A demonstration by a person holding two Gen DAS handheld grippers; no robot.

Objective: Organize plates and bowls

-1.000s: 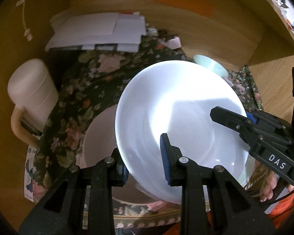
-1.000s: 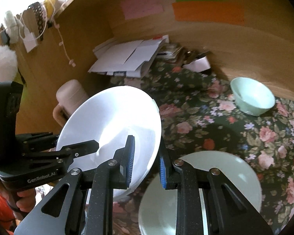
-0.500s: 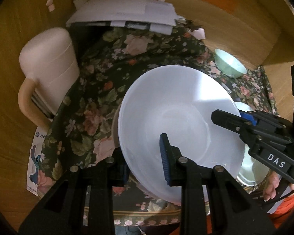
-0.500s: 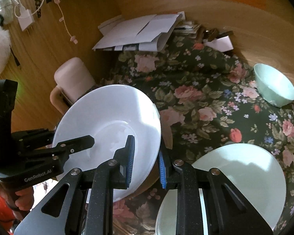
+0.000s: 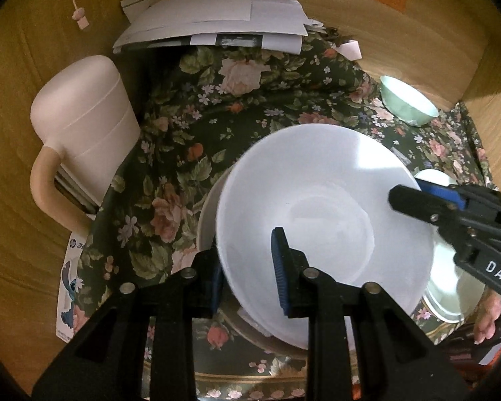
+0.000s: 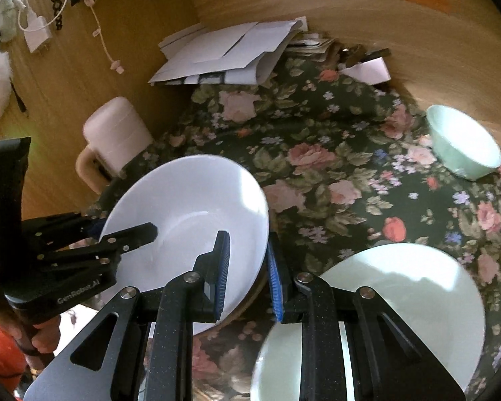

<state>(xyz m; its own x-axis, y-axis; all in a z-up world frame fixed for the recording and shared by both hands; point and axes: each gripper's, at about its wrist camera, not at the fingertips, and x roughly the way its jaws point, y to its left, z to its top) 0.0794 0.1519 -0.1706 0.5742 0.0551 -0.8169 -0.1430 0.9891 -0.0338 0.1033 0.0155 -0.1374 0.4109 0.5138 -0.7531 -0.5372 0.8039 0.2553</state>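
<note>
Holding: both grippers clamp one white plate (image 5: 320, 220), tilted, over a flowered cloth (image 5: 190, 153).
Far left: cream jug (image 5: 83, 123) w/ handle, upright at cloth edge, against wood wall (image 5: 23, 67); sticker sheet (image 5: 68, 287) below it.
Back: pile of white papers (image 5: 217, 23) at rear of cloth; cord (image 6: 100, 40) hangs on wall nearby.
Left gripper (image 5: 248, 274): clenched on plate's near-left rim, one pad inside the dish, other outside & under it. In right wrist view it sits at left (image 6: 130, 234), finger across the plate (image 6: 190, 214).
Plate position: low above cloth, left side; a second pale dish (image 5: 208, 214) shows just under its left rim – touching or not, can't tell.
Right gripper (image 6: 247, 275): clenched on plate's right rim, pads either side. In left wrist view it comes in from right (image 5: 417, 197).
Right of plate: pale green plate (image 6: 400, 300) flat on cloth, just beside, partly behind right gripper's finger.
Far right: mint bowl (image 6: 464, 147) upright on cloth near wall, well apart from both plates.
Person: fingers (image 6: 43, 337) on left gripper's handle, orange sleeve (image 6: 0, 344) at lower left.
</note>
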